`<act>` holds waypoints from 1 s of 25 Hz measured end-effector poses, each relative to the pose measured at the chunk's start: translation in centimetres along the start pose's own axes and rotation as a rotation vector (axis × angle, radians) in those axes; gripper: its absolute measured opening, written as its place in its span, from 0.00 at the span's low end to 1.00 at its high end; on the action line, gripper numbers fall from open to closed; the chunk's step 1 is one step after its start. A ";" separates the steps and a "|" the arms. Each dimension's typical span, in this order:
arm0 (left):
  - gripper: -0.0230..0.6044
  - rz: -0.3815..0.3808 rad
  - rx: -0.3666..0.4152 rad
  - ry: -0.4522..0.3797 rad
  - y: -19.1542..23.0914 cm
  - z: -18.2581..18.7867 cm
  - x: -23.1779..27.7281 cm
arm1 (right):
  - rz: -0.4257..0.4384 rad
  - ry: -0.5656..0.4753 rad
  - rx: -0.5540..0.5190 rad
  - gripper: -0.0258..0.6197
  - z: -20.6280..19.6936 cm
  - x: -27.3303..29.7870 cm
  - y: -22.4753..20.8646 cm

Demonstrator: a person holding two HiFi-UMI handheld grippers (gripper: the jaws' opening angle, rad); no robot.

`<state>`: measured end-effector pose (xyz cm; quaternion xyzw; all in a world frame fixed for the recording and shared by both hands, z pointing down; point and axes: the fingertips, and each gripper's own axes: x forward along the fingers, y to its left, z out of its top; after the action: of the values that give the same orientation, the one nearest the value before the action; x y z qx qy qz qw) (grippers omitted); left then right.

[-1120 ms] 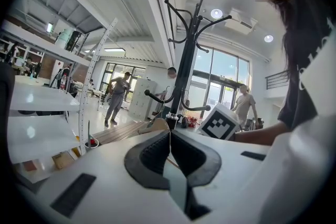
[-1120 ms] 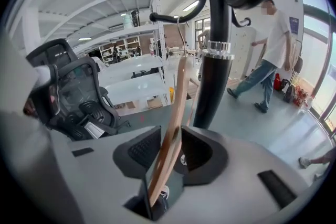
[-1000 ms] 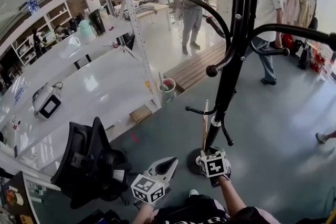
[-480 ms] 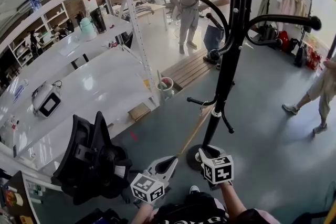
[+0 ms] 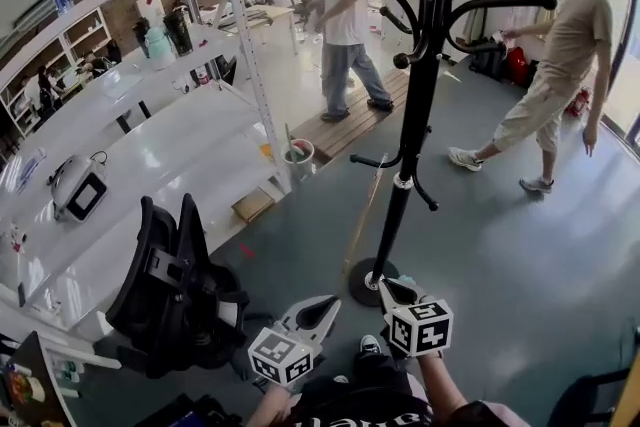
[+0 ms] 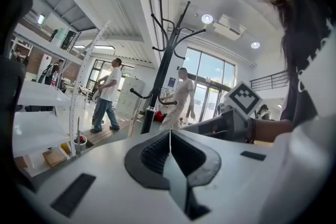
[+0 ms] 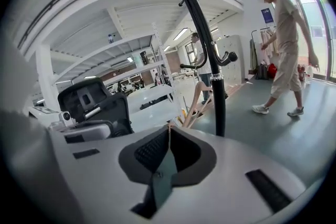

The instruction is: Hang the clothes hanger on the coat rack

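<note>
R gripper point(image 7: 169, 124): jaws have just been closing, now pressed together, nothing between. L gripper point(image 6: 169, 131): jaws together too, empty. The clothes hanger point(image 7: 193, 107) hangs on a low hook of the coat rack point(image 7: 218, 107), ahead of the R jaws, well apart.

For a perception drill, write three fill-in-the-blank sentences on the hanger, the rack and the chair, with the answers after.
The clothes hanger is made of ____. It hangs from one of the coat rack's ____ hooks. In the head view, the office chair stands to the ____ of the rack.
Missing words: wood; low; left.
</note>
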<state>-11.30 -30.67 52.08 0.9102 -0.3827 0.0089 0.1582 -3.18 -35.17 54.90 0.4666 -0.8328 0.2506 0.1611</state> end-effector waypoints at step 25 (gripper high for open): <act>0.05 -0.090 -0.003 0.009 -11.8 -4.0 -6.5 | -0.043 0.032 0.070 0.06 -11.2 -12.9 3.7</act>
<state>-7.17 -17.21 51.70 0.9262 -0.3407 0.0055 0.1616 0.65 -18.17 56.68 0.4855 -0.8107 0.2834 0.1633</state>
